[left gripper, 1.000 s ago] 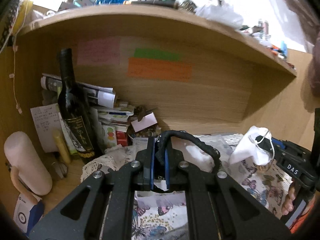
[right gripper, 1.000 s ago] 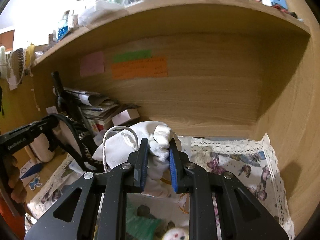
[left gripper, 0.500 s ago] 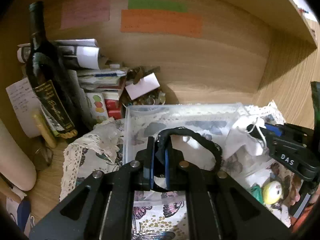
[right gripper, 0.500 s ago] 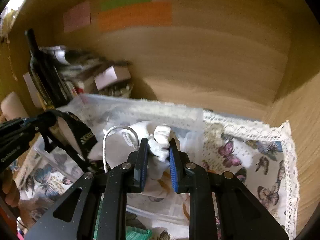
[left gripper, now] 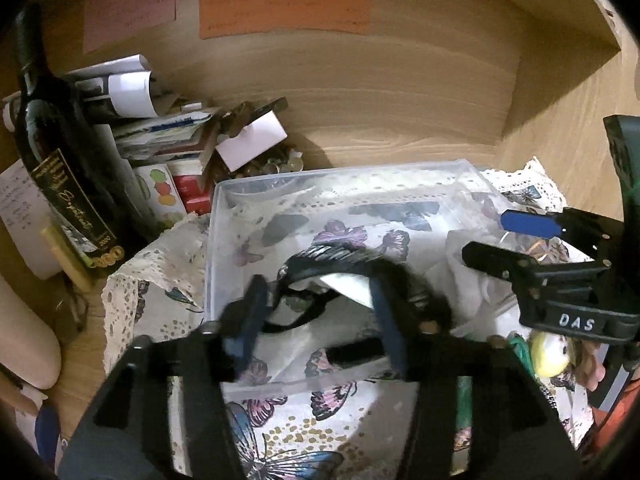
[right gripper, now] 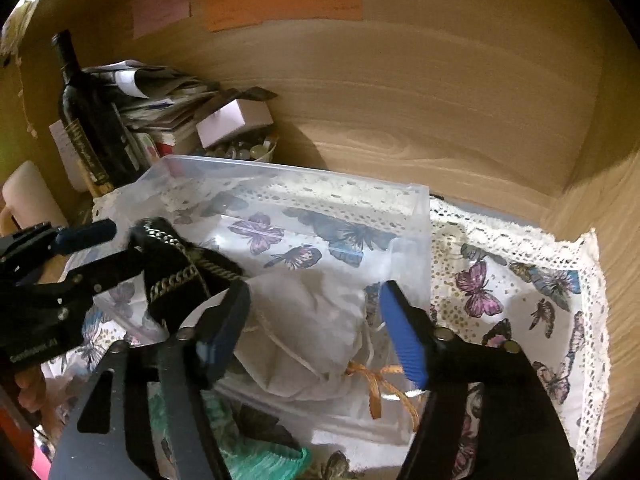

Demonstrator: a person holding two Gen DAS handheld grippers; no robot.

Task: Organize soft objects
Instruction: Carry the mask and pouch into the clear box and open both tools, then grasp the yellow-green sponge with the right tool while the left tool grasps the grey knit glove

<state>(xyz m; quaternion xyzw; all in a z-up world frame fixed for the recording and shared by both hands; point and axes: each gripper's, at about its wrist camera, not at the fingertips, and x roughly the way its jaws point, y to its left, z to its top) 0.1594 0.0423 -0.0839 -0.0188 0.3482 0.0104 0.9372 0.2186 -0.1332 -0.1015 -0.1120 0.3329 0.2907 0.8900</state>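
A butterfly-print cloth (right gripper: 520,280) covers the wooden desk under a clear plastic bin (right gripper: 416,216). Inside the bin, both grippers' jaws are opening: the left gripper (left gripper: 320,316) around a black strap (left gripper: 344,260), the right gripper (right gripper: 316,332) around a white pouch (right gripper: 312,320). Both things seem released, though blur obscures contact.

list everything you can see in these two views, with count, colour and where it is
clear plastic bin: 1, see-through, on the butterfly cloth
white drawstring pouch: 1, white, in the bin between the right gripper's opening jaws, untouched
black chain strap: 1, black with metal chain, in the bin's left part
butterfly cloth: 1, white with lace edge, under the bin
wine bottle: 1, dark, upright at left
paper stack: 1 pile, mixed, beside the bottle
sticky notes: 3, pink, green, orange, on the back panel
yellow toy: 1, right of the bin
left gripper: 1, black with blue pads, jaws opening over the strap
right gripper: 1, same colours
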